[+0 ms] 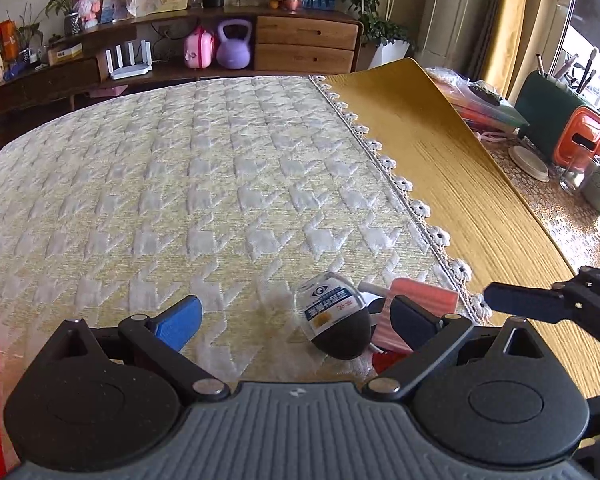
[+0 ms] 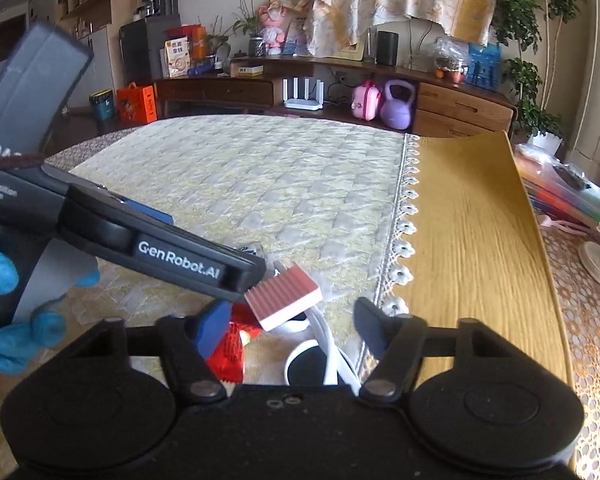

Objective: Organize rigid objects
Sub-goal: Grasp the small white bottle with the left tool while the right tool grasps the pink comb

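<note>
A clear case with a black oval base and a blue label point(image 1: 332, 320) lies on the quilted cloth point(image 1: 180, 184). My left gripper point(image 1: 296, 318) is open around it, with gaps on both sides. To its right lie a pink ribbed block point(image 1: 424, 300) and a red faceted thing point(image 1: 388, 360). My right gripper point(image 2: 292, 330) is open above the pink block point(image 2: 284, 296), the red thing point(image 2: 228, 354) and a white cable with a round white-rimmed part point(image 2: 306, 364). One right finger point(image 1: 520, 304) shows at the far right. The left gripper's frame point(image 2: 180, 258), held by a blue-gloved hand point(image 2: 0, 272), crosses that view.
A yellow wood-grain mat point(image 1: 460, 200) lies right of the cloth's lace edge point(image 1: 420, 210). Past it stand a green holder point(image 1: 548, 100), an orange box point(image 1: 582, 140) and a glass point(image 1: 576, 172). A wooden sideboard point(image 1: 304, 44) with a purple kettlebell point(image 1: 234, 46) stands behind the table.
</note>
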